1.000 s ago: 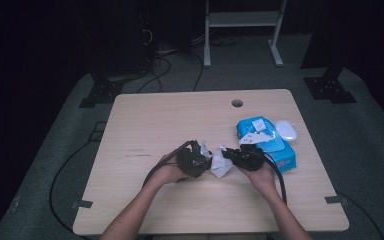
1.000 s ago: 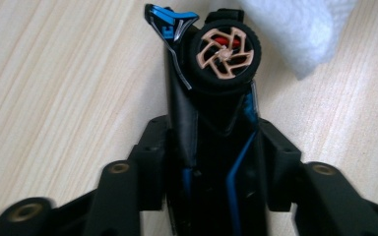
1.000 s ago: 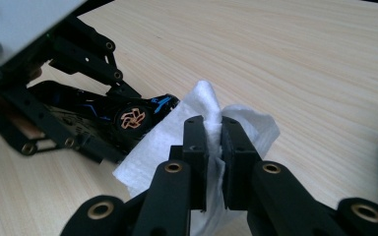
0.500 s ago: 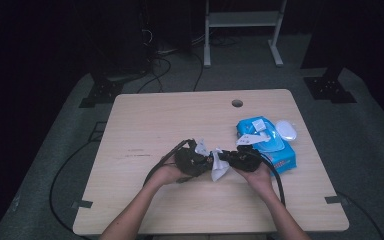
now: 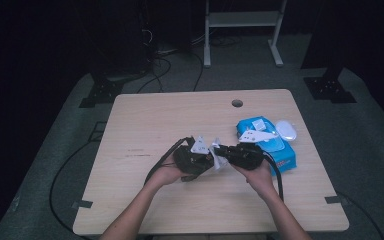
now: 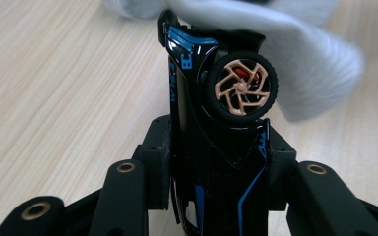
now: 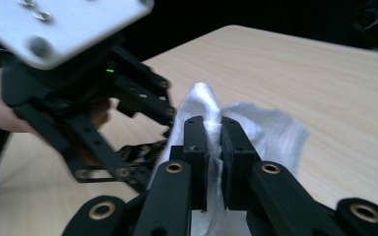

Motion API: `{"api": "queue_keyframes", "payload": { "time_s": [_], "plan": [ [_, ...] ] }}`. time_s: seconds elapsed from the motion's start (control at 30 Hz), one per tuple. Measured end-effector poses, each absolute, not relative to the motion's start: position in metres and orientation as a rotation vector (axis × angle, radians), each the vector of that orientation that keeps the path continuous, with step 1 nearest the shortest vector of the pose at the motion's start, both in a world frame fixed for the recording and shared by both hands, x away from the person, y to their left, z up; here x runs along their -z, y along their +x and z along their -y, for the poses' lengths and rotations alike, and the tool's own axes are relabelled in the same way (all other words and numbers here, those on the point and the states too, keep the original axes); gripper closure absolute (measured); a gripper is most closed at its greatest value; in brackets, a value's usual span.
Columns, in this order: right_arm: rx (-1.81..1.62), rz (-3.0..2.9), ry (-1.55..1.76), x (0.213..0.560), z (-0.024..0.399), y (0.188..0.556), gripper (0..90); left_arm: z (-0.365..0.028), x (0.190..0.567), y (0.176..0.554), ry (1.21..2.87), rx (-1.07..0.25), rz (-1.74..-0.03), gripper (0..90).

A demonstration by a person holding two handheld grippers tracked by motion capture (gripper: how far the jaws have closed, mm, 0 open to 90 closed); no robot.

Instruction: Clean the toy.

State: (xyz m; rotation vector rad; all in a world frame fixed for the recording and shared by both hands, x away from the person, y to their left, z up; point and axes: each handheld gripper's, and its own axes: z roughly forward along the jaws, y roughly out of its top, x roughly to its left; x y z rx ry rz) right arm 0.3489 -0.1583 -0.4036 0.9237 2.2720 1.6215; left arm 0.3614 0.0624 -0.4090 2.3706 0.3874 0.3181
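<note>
black grippers with brass-ringed screws, grey three-cornered plates, trailing black cables.

table [image 5: 150, 125]: light wood, round hole | on it: blue wipes pack [image 5: 272, 145], white mouse [image 5: 286, 131]

A blue wipes pack [image 5: 275, 145] lies beside what looks like a white lid [image 5: 286, 130].

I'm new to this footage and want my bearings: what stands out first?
Mid-table, the left hand-held gripper clamps a black-and-blue toy car with bronze wheels. The right hand-held gripper pinches a white wipe against it. A blue wipes pack lies at the table's right.
</note>
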Motion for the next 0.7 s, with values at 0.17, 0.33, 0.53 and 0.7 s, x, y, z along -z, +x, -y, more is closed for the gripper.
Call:
{"api": "queue_keyframes", "payload": {
  "time_s": [0.17,0.33,0.53,0.7],
  "plan": [
    [-1.580,-2.269,0.980,0.409,0.163,0.354,82.5,-0.066,0.410,0.358,2.355,-0.313,-0.380,56.9],
    [-1.646,-2.271,0.901,0.398,0.153,0.346,82.6,-0.064,0.411,0.356,2.350,-0.324,-0.375,56.9],
    [-1.624,-2.259,0.854,0.392,0.148,0.341,82.5,-0.071,0.408,0.351,2.287,-0.311,-0.384,57.0],
    [-1.572,-2.270,0.920,0.404,0.157,0.347,82.5,-0.076,0.412,0.352,2.282,-0.298,-0.392,57.0]
  ]
}}
